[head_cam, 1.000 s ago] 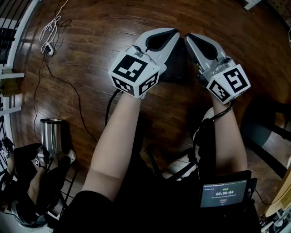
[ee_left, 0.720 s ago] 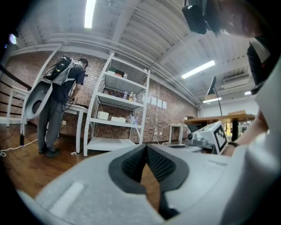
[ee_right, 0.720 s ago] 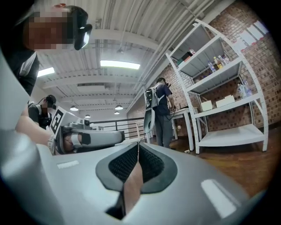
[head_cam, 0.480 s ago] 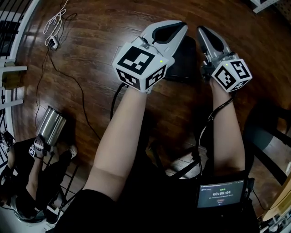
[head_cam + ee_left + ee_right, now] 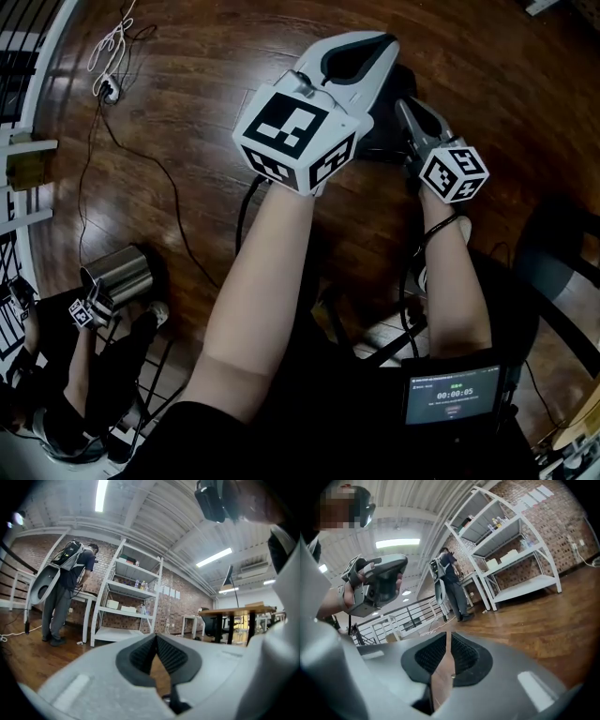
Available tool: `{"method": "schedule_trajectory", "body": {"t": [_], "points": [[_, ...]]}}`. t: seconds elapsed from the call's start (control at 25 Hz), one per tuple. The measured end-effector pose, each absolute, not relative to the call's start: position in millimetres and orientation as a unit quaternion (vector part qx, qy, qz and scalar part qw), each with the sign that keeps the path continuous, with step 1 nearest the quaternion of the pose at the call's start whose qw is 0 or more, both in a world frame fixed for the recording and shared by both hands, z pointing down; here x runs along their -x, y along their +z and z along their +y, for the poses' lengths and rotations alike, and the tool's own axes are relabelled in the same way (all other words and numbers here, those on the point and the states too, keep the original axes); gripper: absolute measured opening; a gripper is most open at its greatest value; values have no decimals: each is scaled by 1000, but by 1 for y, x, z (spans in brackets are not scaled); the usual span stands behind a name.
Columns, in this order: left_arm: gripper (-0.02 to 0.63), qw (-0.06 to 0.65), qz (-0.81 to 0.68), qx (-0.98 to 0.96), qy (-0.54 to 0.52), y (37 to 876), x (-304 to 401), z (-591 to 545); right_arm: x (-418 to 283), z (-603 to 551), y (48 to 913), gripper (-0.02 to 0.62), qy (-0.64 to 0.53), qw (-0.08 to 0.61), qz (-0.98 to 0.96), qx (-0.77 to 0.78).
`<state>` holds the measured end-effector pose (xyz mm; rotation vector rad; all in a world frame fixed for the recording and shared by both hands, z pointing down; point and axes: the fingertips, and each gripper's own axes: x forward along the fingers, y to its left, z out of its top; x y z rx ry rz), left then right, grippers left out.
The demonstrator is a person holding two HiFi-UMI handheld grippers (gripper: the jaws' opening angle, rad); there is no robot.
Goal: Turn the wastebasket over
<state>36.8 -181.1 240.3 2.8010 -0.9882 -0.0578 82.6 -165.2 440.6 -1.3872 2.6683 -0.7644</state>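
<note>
A dark, boxy wastebasket [image 5: 386, 131] stands on the wood floor, mostly hidden beneath both grippers. My left gripper [image 5: 380, 45] is held high over it, and in the left gripper view [image 5: 156, 637] its tips touch with nothing between them. My right gripper [image 5: 406, 105] hangs lower, just right of the dark wastebasket. In the right gripper view [image 5: 447, 637] its jaws have just been opening and show a thin slit with only floor behind it. I cannot tell whether it touches the basket.
At lower left another person's gripper [image 5: 89, 311] holds a tipped steel bin [image 5: 127, 274]. Cables [image 5: 141, 169] cross the floor and a black chair [image 5: 553, 272] stands at right. A person with a backpack [image 5: 450, 583] stands by white shelves [image 5: 520, 559].
My right gripper has dropped toward the floor beside the dark wastebasket and rolled; my left gripper has stayed in place. The steel bin at lower left went from upright to tipped over.
</note>
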Motion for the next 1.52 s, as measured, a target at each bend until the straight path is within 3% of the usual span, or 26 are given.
{"method": "schedule_trajectory", "body": {"t": [0.4, 0.64, 0.96, 1.52], "points": [[2, 94, -329, -939, -36, 234, -30, -182, -88, -113, 516, 60, -390, 131, 784, 464], [2, 96, -331, -938, -42, 233, -30, -182, -84, -88, 547, 78, -455, 237, 737, 439], [2, 95, -332, -937, -47, 231, -30, -181, -132, -57, 614, 117, -522, 352, 554, 544], [2, 105, -336, -934, -56, 227, -28, -184, -130, -82, 653, 147, -542, 379, 516, 544]]}}
